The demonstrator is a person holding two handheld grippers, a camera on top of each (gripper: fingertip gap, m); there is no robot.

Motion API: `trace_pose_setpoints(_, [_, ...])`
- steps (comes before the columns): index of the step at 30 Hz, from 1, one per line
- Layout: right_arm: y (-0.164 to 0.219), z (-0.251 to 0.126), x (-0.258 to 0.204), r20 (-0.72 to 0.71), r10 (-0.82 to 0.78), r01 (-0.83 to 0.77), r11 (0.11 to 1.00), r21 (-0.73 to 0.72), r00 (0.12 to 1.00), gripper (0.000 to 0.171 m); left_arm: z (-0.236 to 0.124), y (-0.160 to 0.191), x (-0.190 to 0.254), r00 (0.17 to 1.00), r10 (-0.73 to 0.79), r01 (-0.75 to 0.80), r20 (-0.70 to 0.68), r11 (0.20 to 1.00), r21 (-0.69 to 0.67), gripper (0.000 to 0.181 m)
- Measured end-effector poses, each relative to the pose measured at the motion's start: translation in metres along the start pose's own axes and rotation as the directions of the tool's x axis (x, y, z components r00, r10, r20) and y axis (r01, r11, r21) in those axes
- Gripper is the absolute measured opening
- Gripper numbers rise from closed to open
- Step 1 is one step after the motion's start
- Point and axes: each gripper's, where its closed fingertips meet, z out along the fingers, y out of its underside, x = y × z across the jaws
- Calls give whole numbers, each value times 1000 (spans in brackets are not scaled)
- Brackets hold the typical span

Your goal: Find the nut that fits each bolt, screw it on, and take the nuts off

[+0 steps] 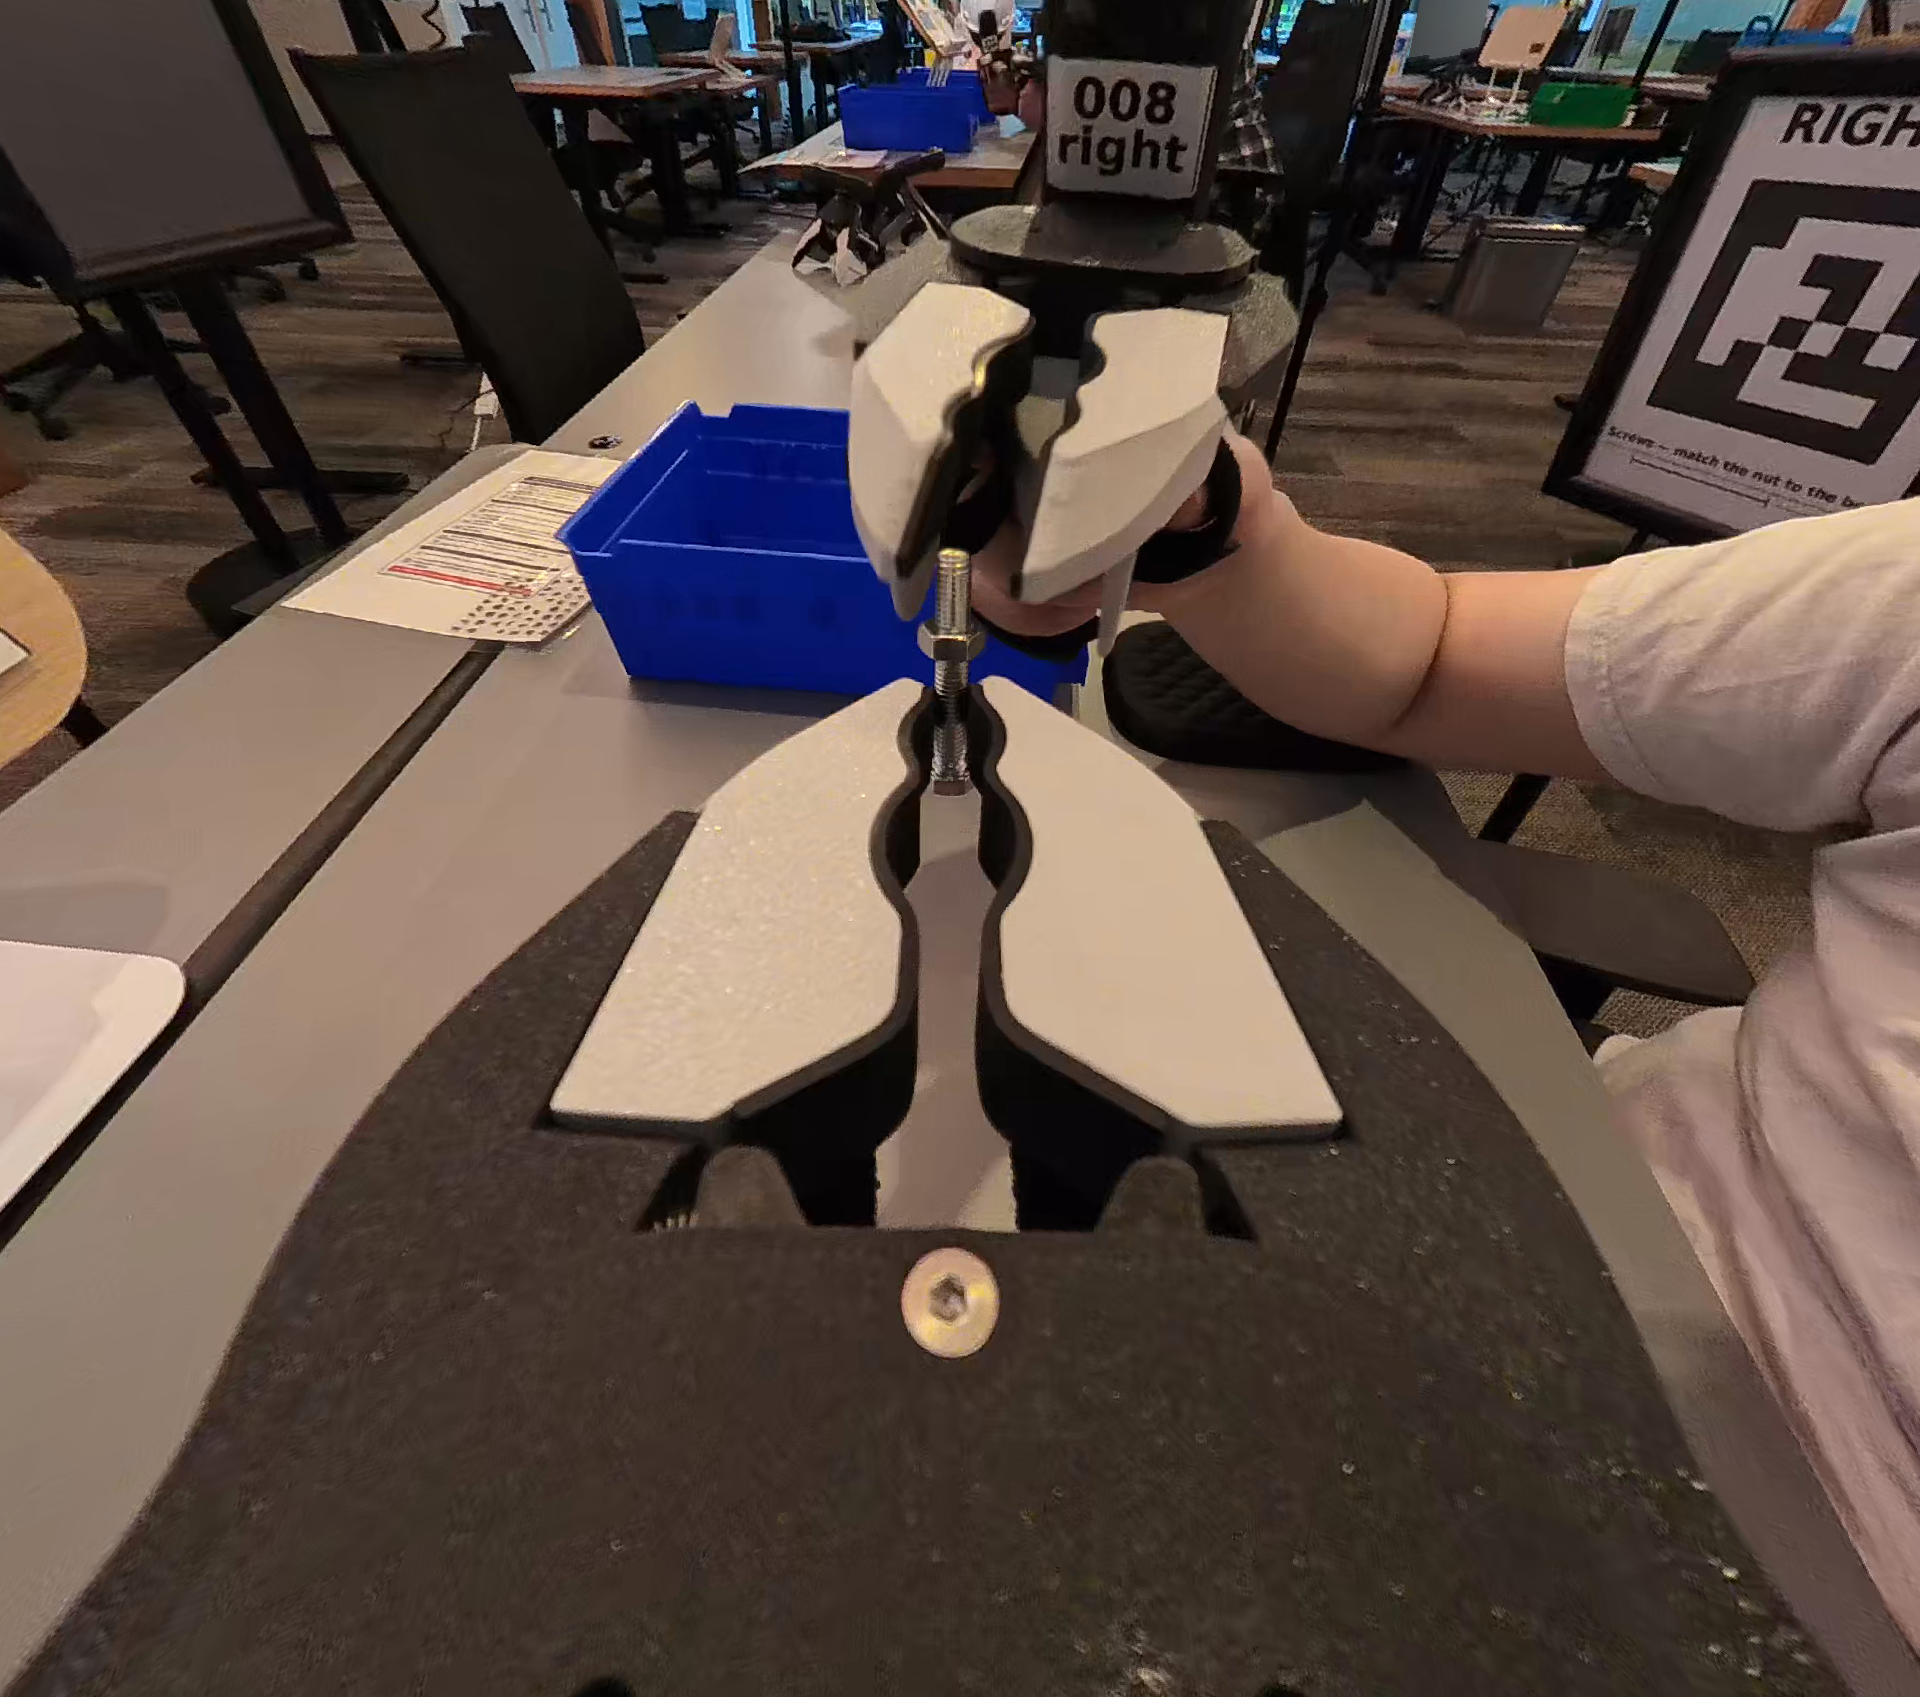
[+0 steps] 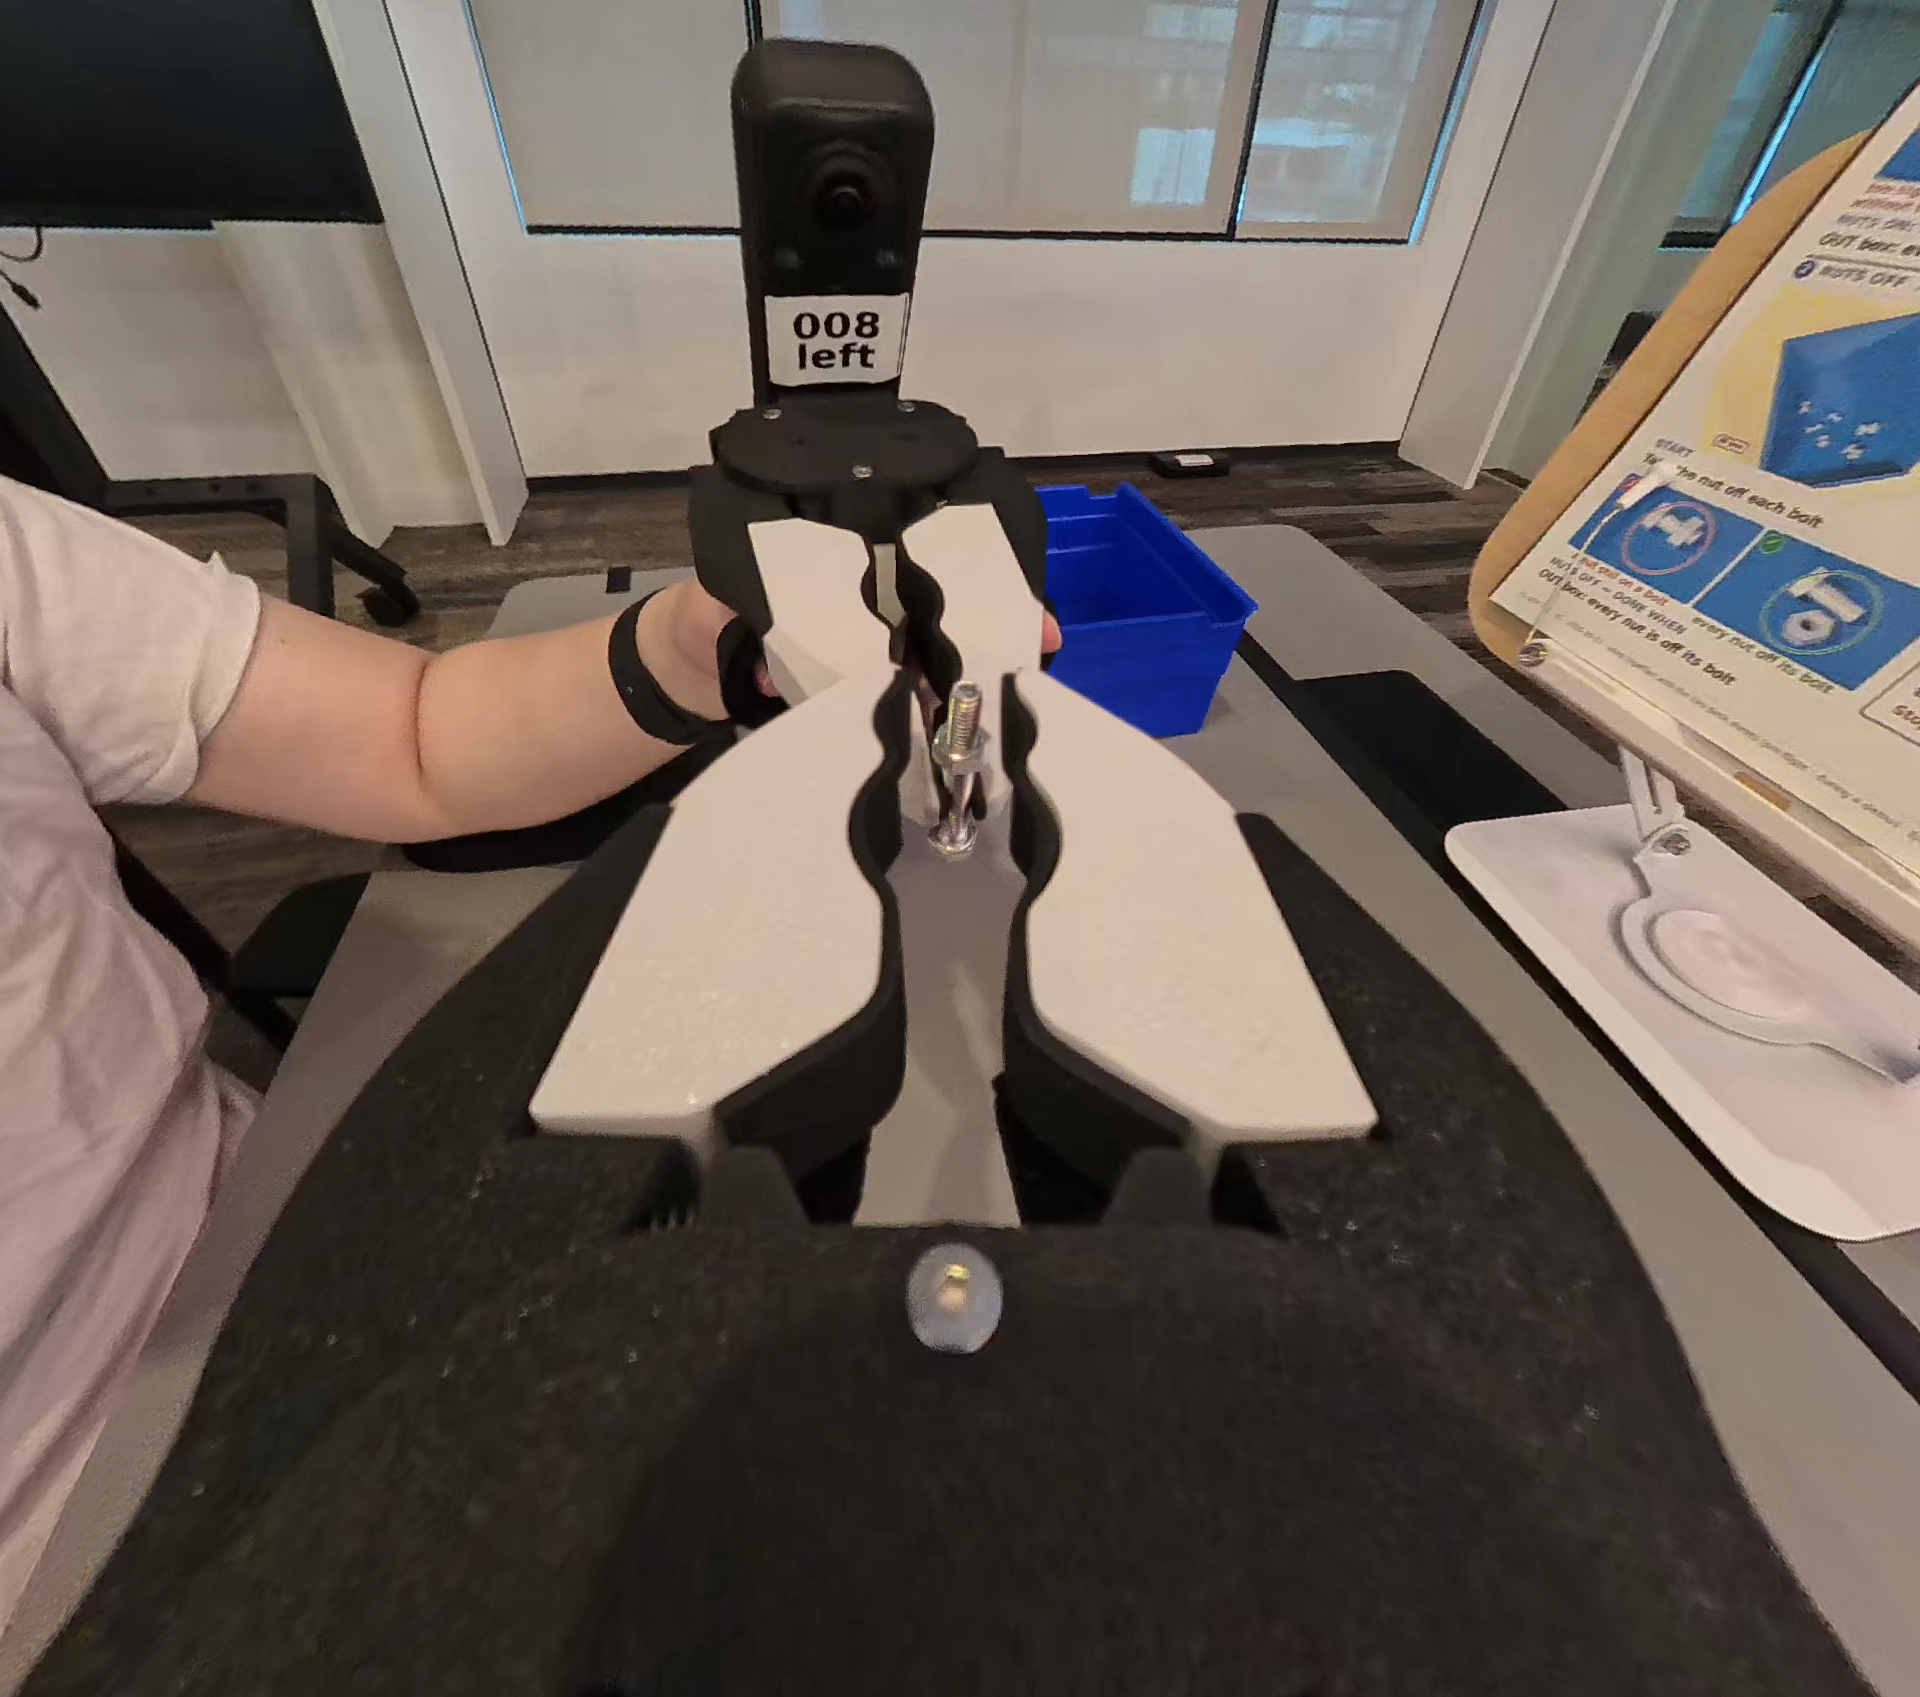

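The grey table (image 1: 260,816) carries a blue bin (image 1: 727,546) on its far side. In the left wrist view the bin's open top shows a bare blue inside wall, while its floor is hidden by the near wall, so its contents cannot be told. The right wrist view shows the same bin (image 2: 1132,608) behind the other tool, and again only empty-looking inner walls are visible.

The left tool (image 1: 951,738) is clenched on the head end of a silver bolt (image 1: 951,660), which stands up out of its fingertips above the table. A hex nut (image 1: 951,637) sits partway along the thread. The right tool (image 1: 961,567) comes down from above, gripped by a hand (image 1: 1226,525), with its fingers (image 1: 914,452) close around the bolt's top end. Whether they actually pinch it cannot be told.

Seen from the right wrist, the right tool (image 2: 951,712) has a narrow gap between its jaws and the bolt (image 2: 961,764) with its nut (image 2: 961,748) lies in that gap, apparently clear of both pads.

Only the left wrist view shows a printed sheet (image 1: 488,546) lying left of the bin and a framed marker board (image 1: 1766,297) at the right. Only the right wrist view shows an instruction card (image 2: 1745,504) on a white stand (image 2: 1662,1024) at the right.
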Motion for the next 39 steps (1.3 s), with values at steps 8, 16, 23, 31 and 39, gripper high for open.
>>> trace_pose_setpoints(8, [-1,-2,-3,33,24,-25,999,20,999,5,-1,-8,1,1000,12,-13,15,998,63,20])
trace_pose_setpoints(16, [-12,-8,-11,106,51,-60,995,78,993,5,9,4,11,999,41,-41,-24,999,16,32])
trace_pose_setpoints(23, [-13,-8,-21,164,22,-36,996,86,986,5,12,3,25,994,38,-34,-105,999,35,23])
trace_pose_setpoints(31, [-12,-7,-28,199,4,-22,996,87,980,5,18,9,35,990,73,-75,-124,997,-12,21])
trace_pose_setpoints(39, [-5,-5,-34,229,-54,40,997,66,972,5,24,17,35,988,110,-114,-111,993,-36,5])
